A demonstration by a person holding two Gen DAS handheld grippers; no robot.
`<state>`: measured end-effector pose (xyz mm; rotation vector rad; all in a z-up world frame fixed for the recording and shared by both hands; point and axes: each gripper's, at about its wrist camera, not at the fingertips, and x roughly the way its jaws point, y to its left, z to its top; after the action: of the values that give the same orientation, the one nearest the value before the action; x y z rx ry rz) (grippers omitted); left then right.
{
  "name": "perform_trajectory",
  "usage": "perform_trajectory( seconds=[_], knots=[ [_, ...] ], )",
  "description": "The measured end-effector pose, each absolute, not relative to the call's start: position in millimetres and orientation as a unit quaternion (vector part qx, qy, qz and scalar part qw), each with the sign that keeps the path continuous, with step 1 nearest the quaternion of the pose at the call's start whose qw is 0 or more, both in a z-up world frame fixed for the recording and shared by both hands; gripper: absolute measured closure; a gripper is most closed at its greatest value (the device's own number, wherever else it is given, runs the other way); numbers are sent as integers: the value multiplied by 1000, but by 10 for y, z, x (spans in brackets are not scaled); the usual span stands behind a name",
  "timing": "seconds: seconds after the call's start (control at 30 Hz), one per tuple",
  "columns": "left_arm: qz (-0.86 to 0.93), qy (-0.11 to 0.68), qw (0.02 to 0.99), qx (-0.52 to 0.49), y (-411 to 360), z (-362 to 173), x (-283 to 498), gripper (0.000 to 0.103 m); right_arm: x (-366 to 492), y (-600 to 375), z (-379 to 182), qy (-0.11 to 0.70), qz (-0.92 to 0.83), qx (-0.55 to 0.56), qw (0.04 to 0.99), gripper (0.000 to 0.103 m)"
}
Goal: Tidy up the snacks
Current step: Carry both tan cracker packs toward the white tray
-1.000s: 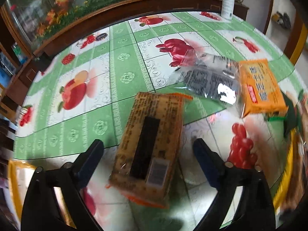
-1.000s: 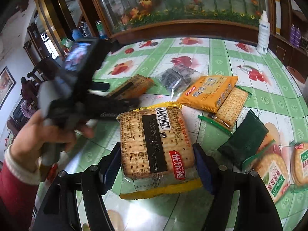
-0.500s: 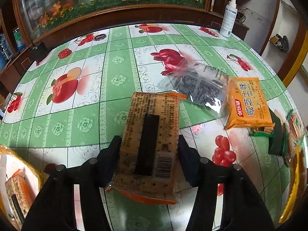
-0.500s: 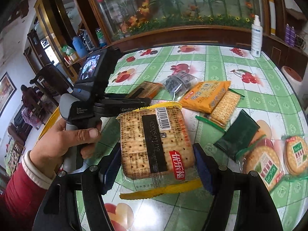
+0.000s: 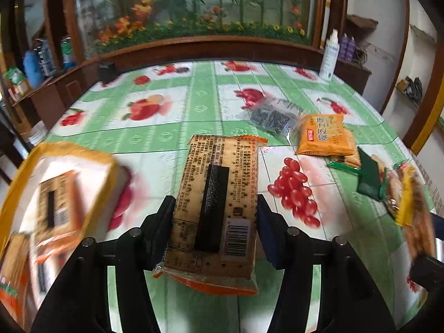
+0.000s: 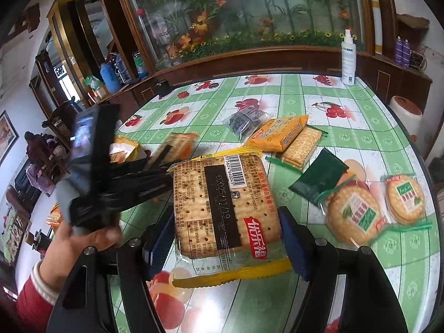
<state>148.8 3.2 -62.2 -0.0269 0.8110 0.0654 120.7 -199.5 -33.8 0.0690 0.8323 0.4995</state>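
Two packets are being carried at once, one in each gripper. Through the left wrist camera, the left gripper is pinching a narrow orange-trimmed cracker packet by its long sides; the jaws have just been closing onto it and are now pressing both edges, with the packet jutting toward twelve o'clock. At nine o'clock a yellow box, blurred, is already holding similar packets, so it is probably the drop point; keeping the packet level and clearing the rim before letting go looks wise. At two o'clock an orange packet and a clear dark packet are lying on the fruit-patterned table, well apart from the route. Through the right wrist camera, the right gripper is clamping a wider yellow-trimmed cracker packet across its width, lifted off the table. The left hand and its tool are crowding nine o'clock, so the right may be better off waiting. Round cracker packs are sitting at three o'clock, a green sachet at two.
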Motion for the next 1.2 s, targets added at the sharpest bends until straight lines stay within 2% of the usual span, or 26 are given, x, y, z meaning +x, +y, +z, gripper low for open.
perform_trajectory(
  seconds=[0.57,1.2],
  knots=[
    [88,319,943,-35,514,-102,415,48,653,-1562,-79,364,266,1,893,30],
    [155,294,942,-53,1060,-29,-101,48,279,-847,116,319,251,-75,911,31]
  ],
)
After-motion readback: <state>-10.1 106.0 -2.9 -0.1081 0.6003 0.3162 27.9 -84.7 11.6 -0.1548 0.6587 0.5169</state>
